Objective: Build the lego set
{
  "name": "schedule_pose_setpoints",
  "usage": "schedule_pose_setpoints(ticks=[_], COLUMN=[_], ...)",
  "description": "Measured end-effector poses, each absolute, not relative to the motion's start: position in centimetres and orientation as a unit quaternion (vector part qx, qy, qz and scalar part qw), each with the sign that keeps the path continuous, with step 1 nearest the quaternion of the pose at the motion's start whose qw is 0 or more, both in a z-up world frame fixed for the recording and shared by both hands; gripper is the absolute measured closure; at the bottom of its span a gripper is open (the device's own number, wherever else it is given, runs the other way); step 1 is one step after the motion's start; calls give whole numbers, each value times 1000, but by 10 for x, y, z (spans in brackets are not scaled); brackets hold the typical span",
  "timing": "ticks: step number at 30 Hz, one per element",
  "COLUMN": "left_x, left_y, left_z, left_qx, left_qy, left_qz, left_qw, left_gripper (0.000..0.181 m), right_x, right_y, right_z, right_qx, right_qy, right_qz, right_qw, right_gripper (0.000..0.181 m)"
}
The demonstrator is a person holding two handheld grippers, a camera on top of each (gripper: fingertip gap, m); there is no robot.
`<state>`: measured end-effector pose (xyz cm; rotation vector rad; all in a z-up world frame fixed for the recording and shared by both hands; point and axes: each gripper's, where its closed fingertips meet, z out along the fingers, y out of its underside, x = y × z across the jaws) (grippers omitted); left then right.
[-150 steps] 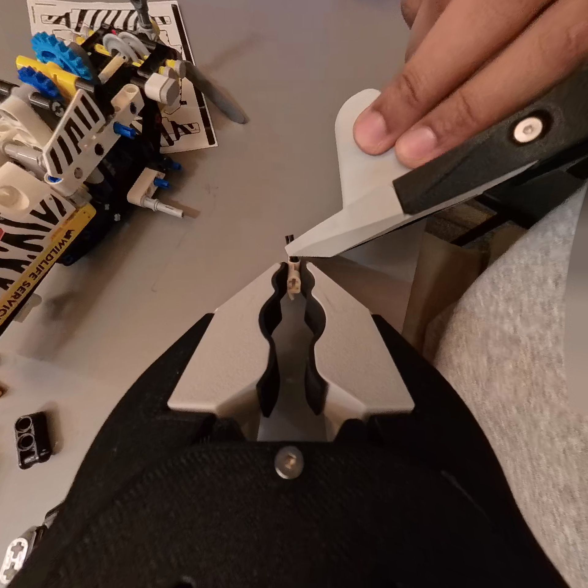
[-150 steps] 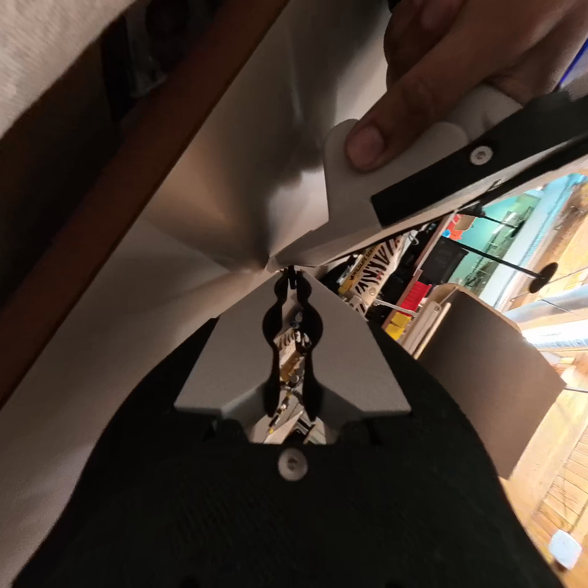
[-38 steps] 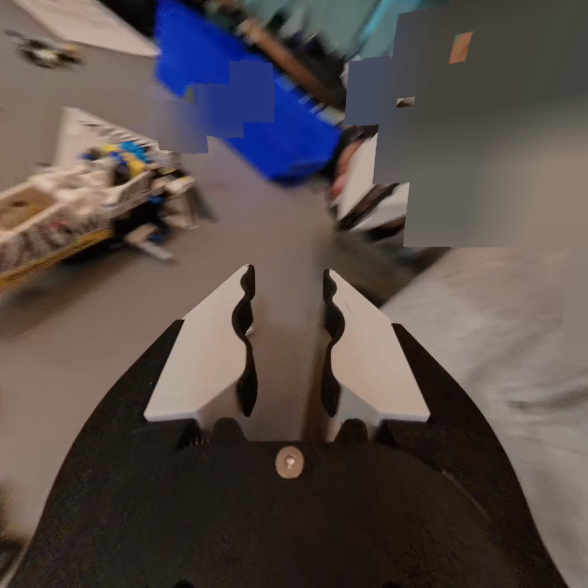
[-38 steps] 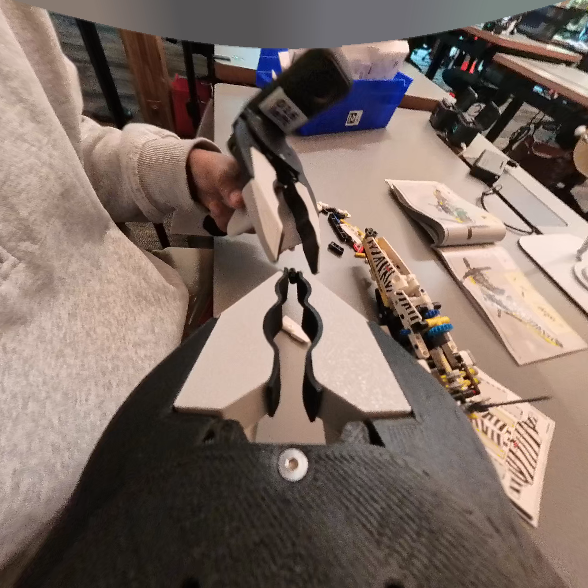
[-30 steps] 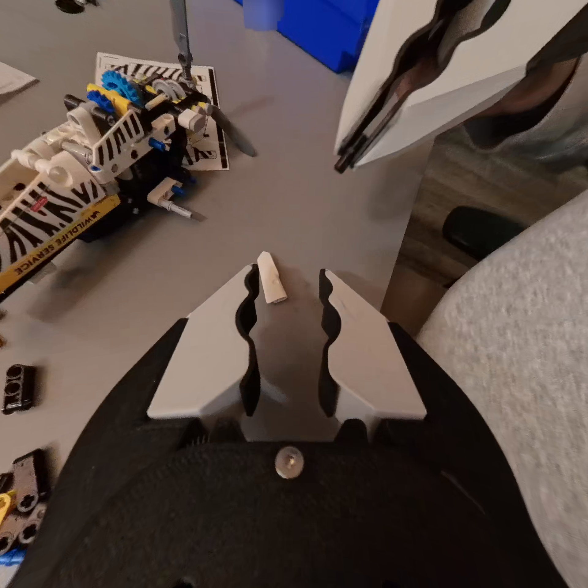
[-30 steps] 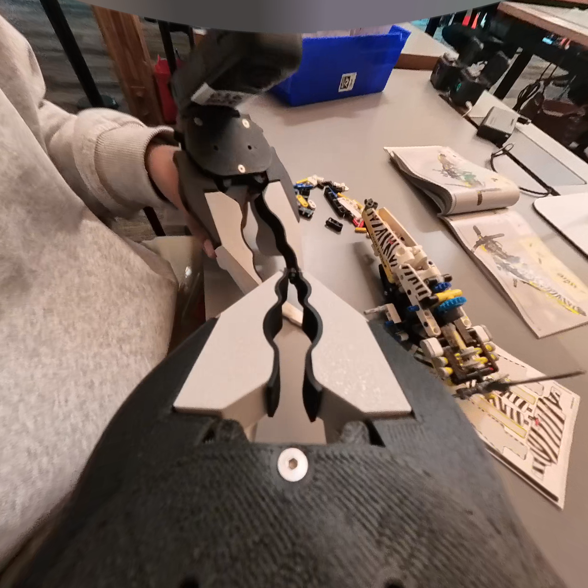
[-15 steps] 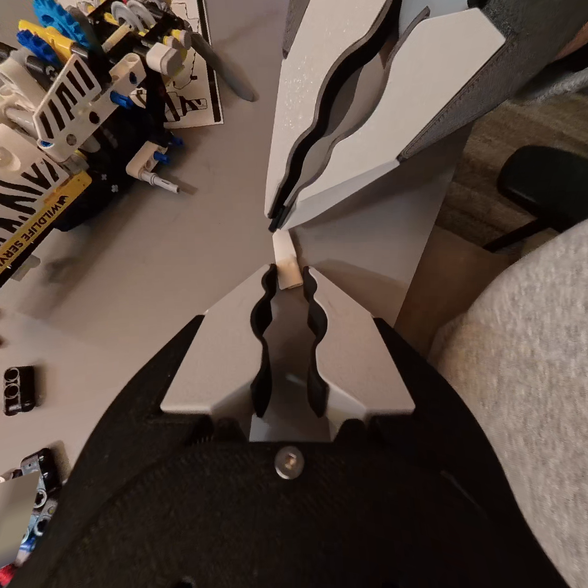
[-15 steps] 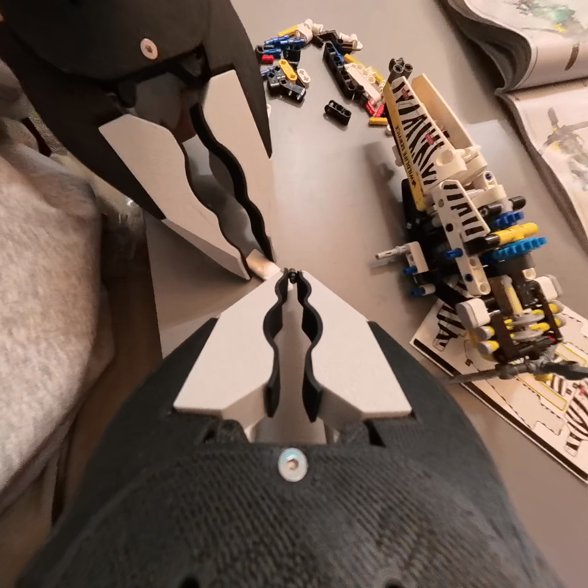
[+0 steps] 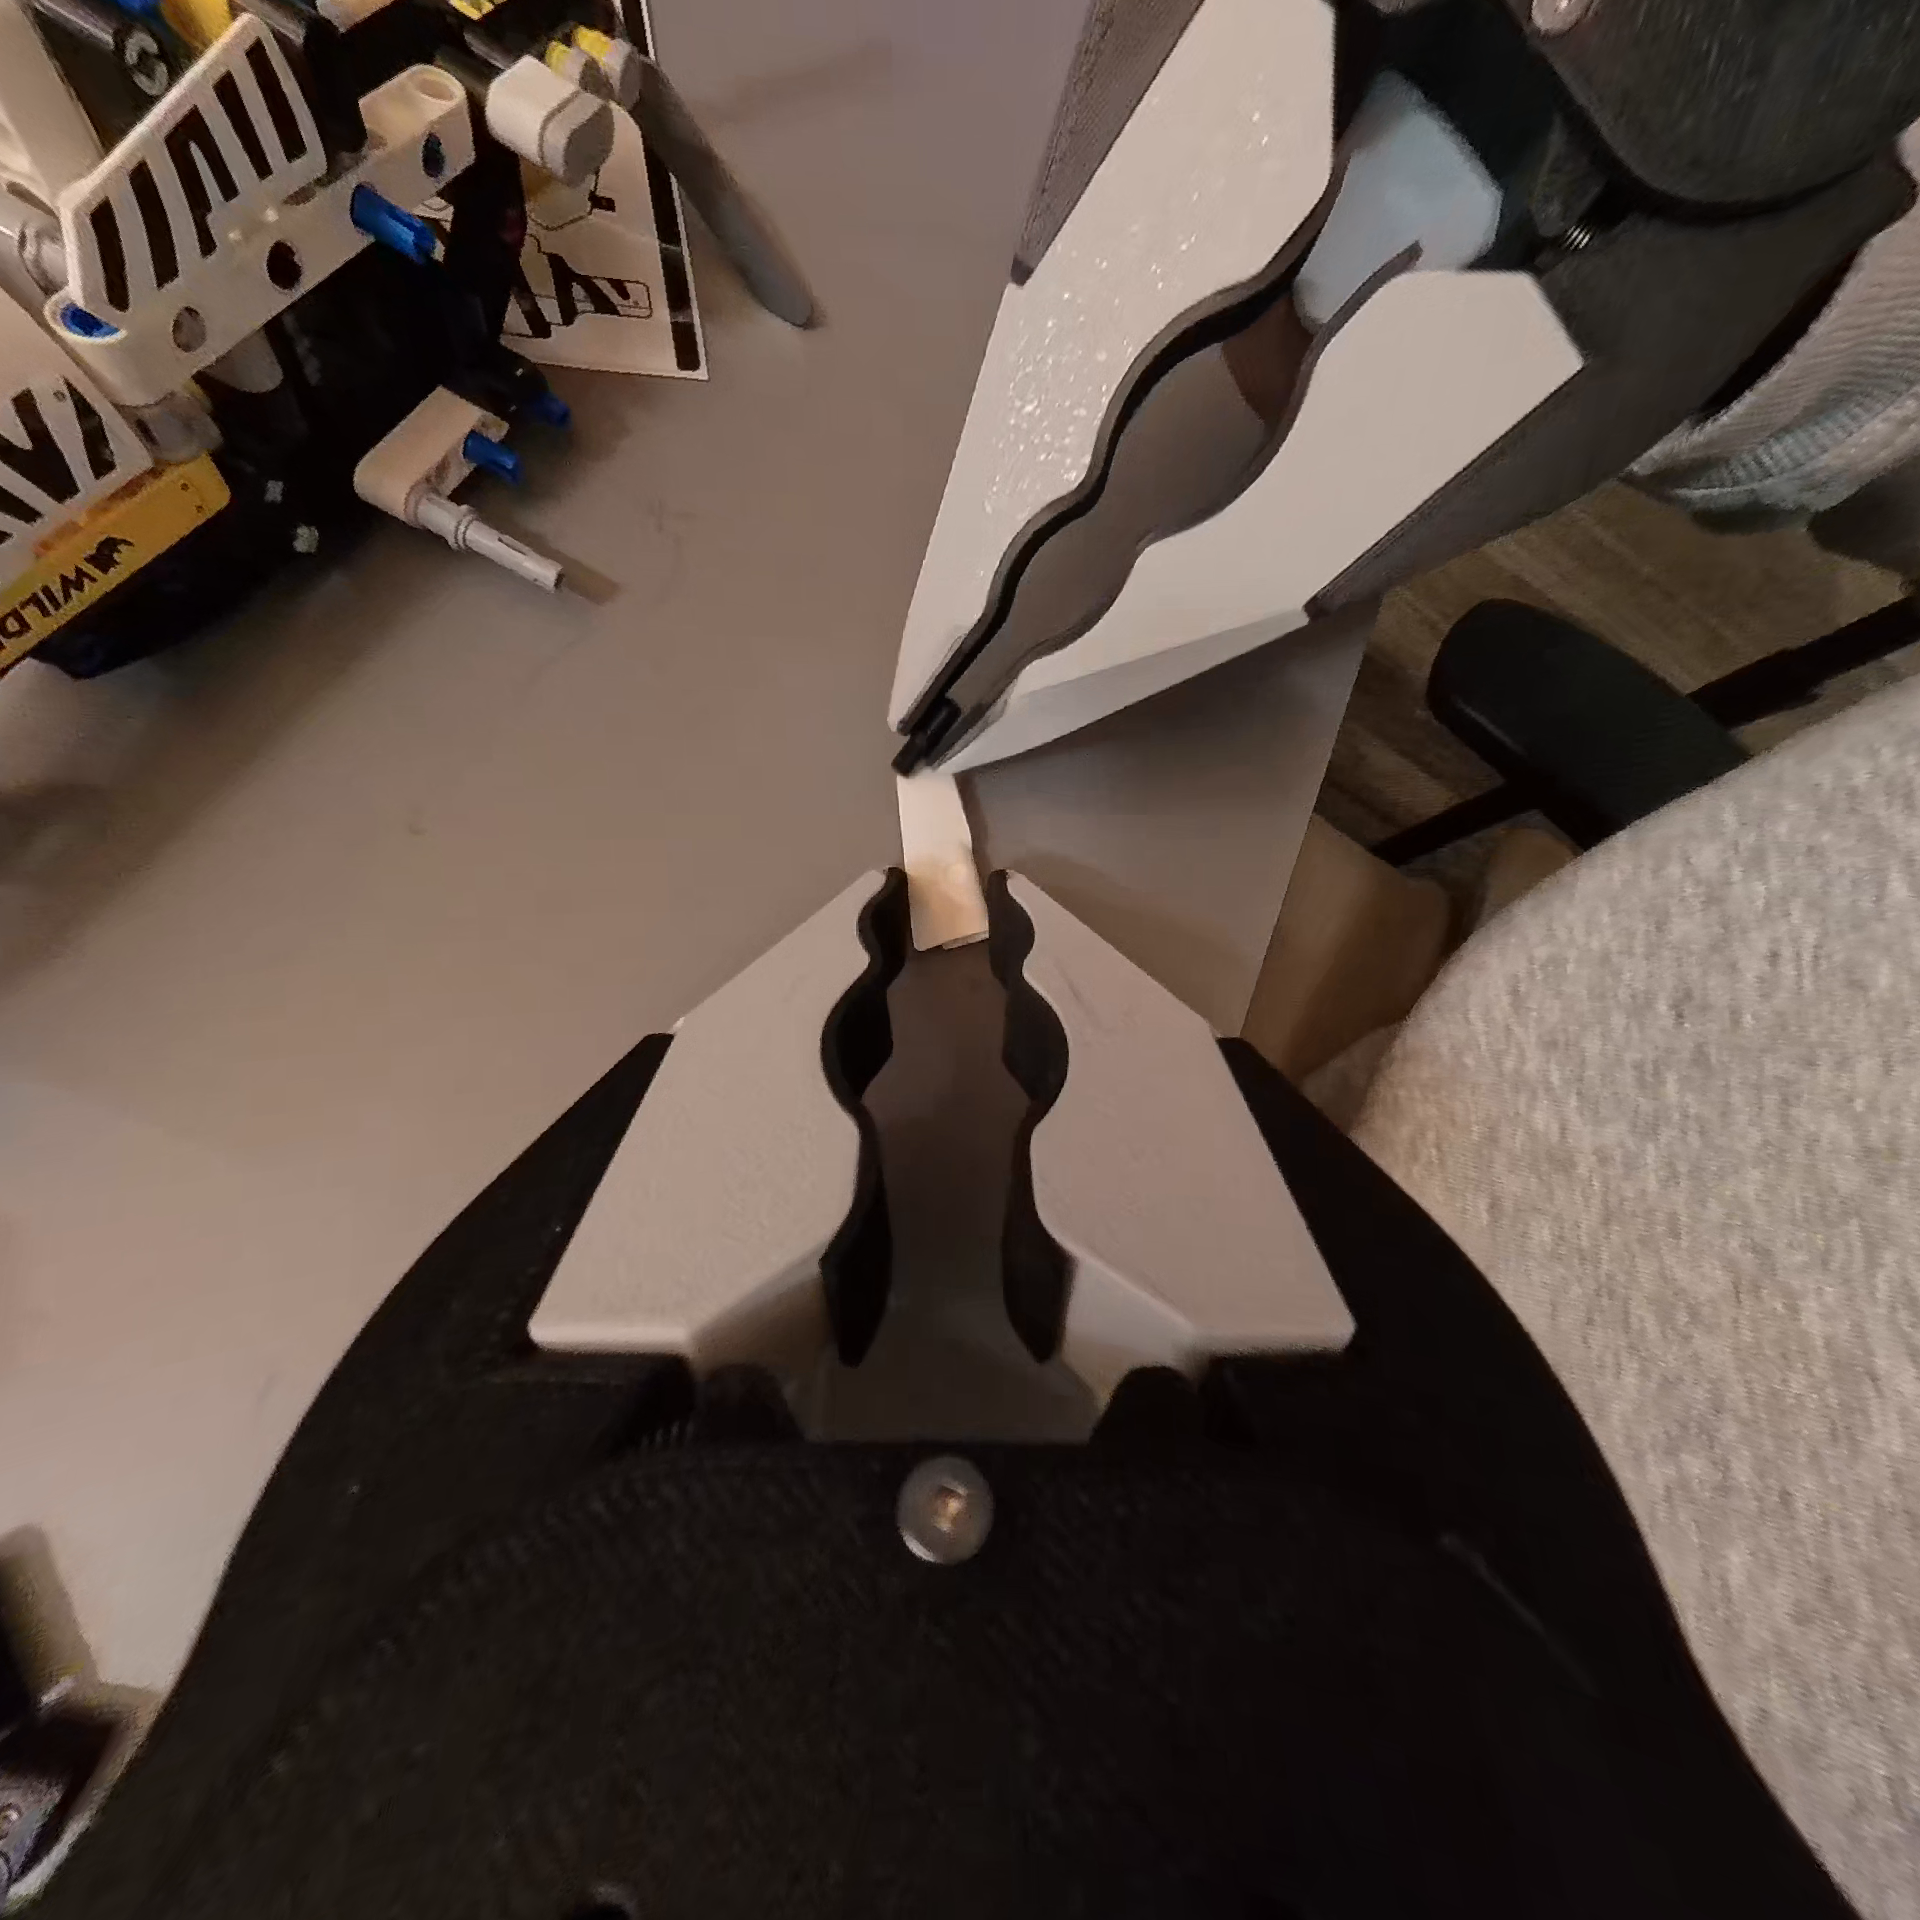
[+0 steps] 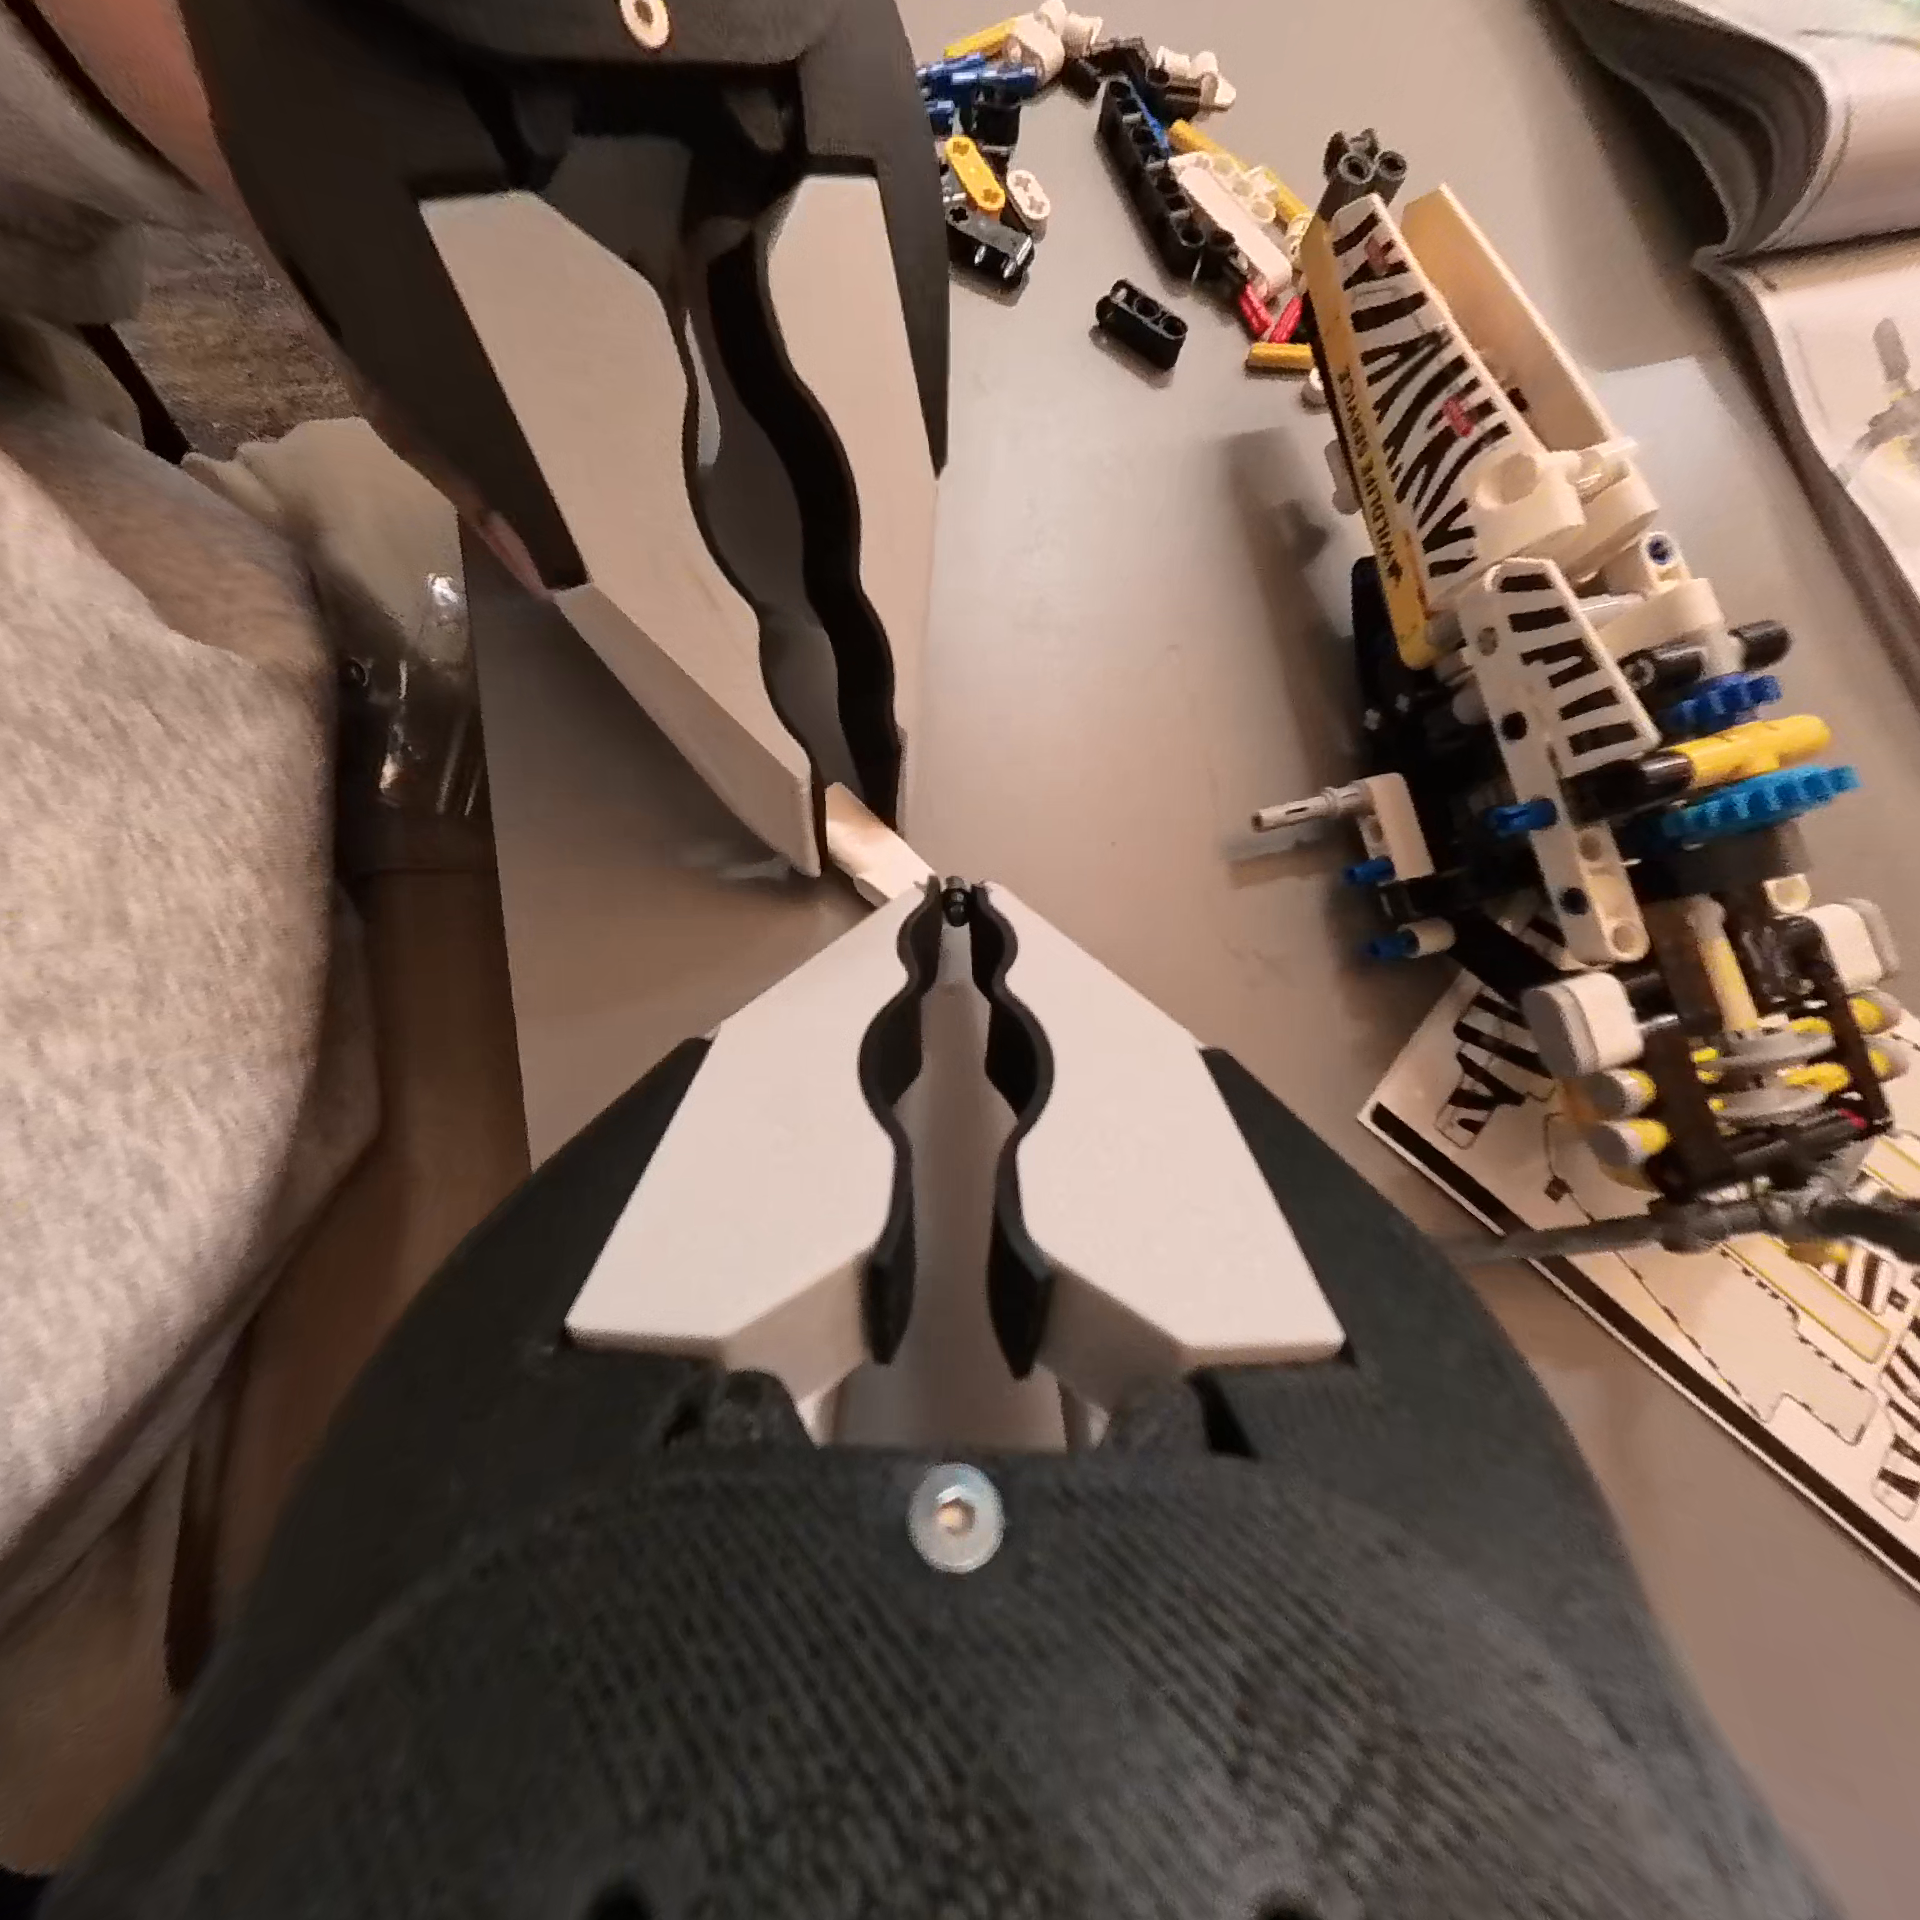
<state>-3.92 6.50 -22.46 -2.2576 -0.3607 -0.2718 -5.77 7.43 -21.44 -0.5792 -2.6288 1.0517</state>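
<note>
1. The left tool [image 9: 943, 891], grey-fingered on a black body, pinches a small off-white tubular plastic lego connector [image 9: 943, 875] between its tips; the piece pokes out toward 12 o'clock.
2. The right tool [image 10: 956, 896], of the same build, has its tips pressed together on a tiny black lego pin [image 10: 955, 900].
3. In the left wrist view the right tool comes in from 1 o'clock, its tips with the pin just beside the far end of the connector; whether they touch cannot be told.
4. In the right wrist view the left tool descends from 11 o'clock, and the connector lies between the two sets of tips.
5. Both tools meet over the near edge of the grey matte surface [image 9: 395, 831].
6. The partly built zebra-striped white, black and yellow lego model [image 10: 1538, 665], with blue gears, lies on the surface at 2 o'clock in the right wrist view and at 10 o'clock in the left.
7. A striped sticker sheet [image 10: 1621, 1330] lies under the model's near end.
8. A scatter of loose small lego pieces [image 10: 1101, 145] sits at 12 o'clock in the right wrist view, beyond the model.
9. An open instruction booklet [image 10: 1787, 145] lies at 1 o'clock, well apart from the tools.
10. A grey knit sleeve [image 9: 1662, 1143] fills the 3 o'clock side of the left wrist view.
</note>
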Motion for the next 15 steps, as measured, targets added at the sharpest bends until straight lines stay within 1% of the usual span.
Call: schedule_pose_setpoints(ticks=[9,10,12,15], left_x=[-42,-43,-42,-32], left_y=[64,64,64,64], left_z=[-218,-217,-214,-213], left_qx=[-886,-886,-887,-894], left_qy=[-148,-146,-131,-87], left_qz=[-103,-88,-64,-44], left_qw=[427,432,438,438], left_gripper=[168,164,146,137], right_x=[-57,-57,-56,-55], right_y=[73,75,74,73], right_z=[-221,-224,-226,-227], right_qx=[-201,-200,-193,-191], right_qy=[-907,-910,-911,-911], right_qz=[352,344,341,340], right_qw=[117,119,128,134], right_gripper=[178,178,178,178])
